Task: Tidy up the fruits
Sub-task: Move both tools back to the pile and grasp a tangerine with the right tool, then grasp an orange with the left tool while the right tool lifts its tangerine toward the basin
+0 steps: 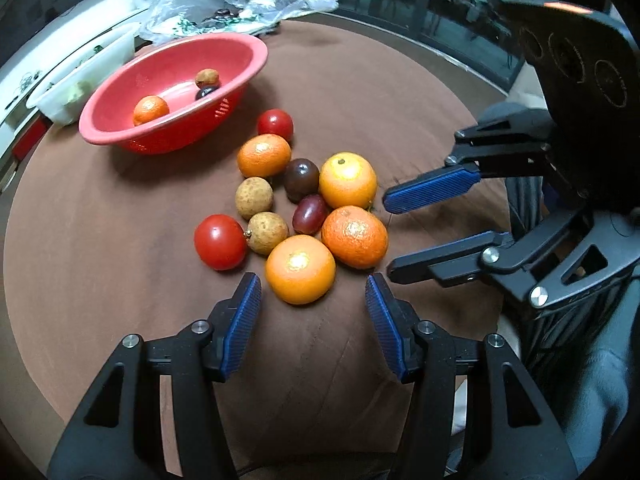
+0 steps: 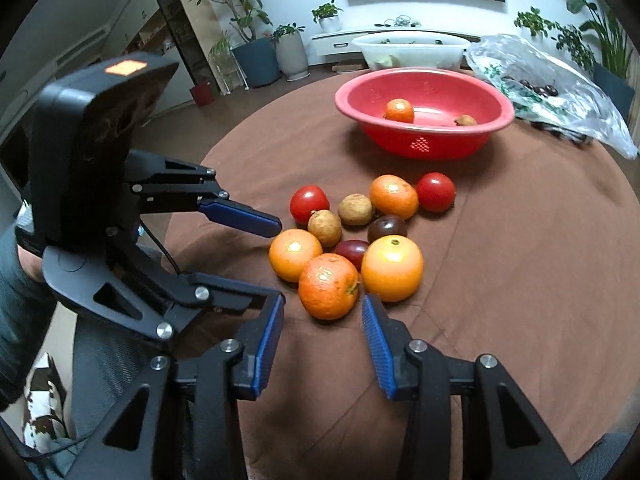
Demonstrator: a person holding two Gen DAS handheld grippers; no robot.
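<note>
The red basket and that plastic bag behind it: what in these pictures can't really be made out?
- Red basket, right wrist view: its near wall hides the floor; the dark fruit shows only in the left wrist view.
- Plastic bag, both views: crumpled film blurs the small dark fruits inside.
- White tub, both views: contents too small and distant to name.

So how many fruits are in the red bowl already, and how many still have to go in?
Three are in the red colander bowl: a mandarin, a longan and a dark cherry tomato. Nothing is in hand; the left gripper and right gripper are both open and empty. Ten fruits still sit clustered on the brown tablecloth, the nearest being an orange.
</note>
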